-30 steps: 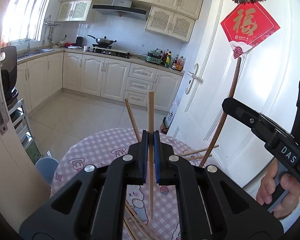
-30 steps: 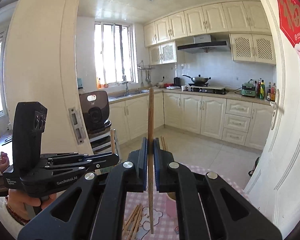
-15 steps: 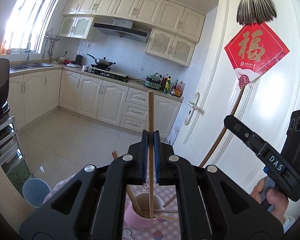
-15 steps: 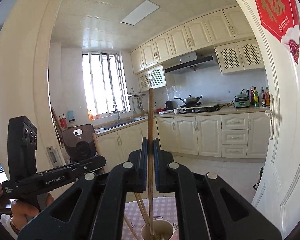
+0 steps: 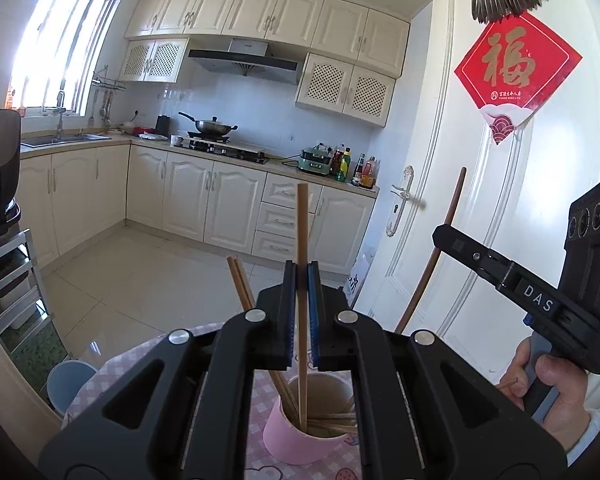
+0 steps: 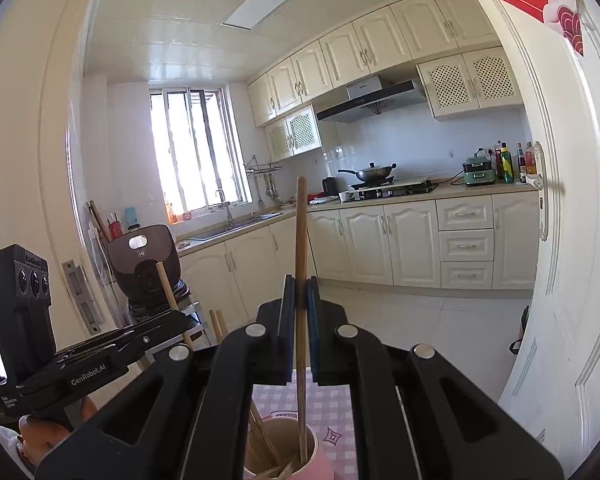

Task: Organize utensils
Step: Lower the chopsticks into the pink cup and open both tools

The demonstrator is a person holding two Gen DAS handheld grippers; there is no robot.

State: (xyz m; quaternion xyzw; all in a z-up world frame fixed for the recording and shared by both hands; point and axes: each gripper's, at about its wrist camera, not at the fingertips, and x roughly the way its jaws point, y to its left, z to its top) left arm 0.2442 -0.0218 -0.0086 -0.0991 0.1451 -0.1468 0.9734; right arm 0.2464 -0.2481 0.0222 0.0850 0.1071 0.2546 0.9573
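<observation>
Left gripper (image 5: pixel 301 312) pinches an upright chopstick (image 5: pixel 302 280) whose lower end dips inside the pink cup (image 5: pixel 300 440); its black body hides the cup's near side and much of the checked tablecloth (image 5: pixel 108 368). Right gripper (image 6: pixel 299 320) clamps a second chopstick (image 6: pixel 301 260), tip inside the same cup, whose base is cut off below.

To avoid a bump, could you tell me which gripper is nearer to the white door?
Right. The right gripper is beside the door; the left gripper is farther from it, above the pink cup.
</observation>
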